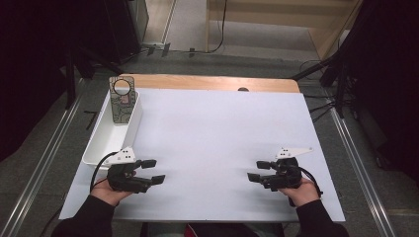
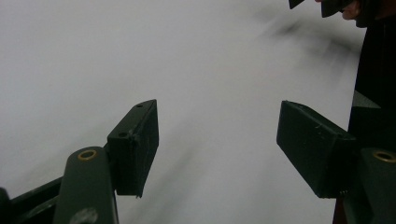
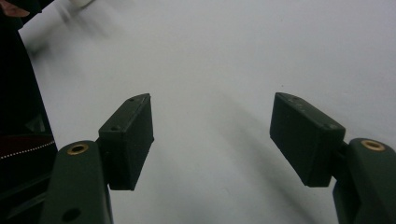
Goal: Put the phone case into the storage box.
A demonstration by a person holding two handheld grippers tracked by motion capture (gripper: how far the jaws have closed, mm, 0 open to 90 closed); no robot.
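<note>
My left gripper rests low over the white table sheet near the front left, held by a hand, jaws pointing right. It is open with nothing between its pads. My right gripper sits at the front right, jaws pointing left, also open and empty, its pads wide apart over bare white surface. The two grippers face each other across the sheet. A white bin stands at the left edge, with a patterned card with a round hole leaning upright at its far end.
The wooden table edge shows beyond the white sheet. Metal rails run along both sides on the grey floor. Dark stands and cables crowd the far right. The other gripper's jaw tips appear at the top right of the left gripper view.
</note>
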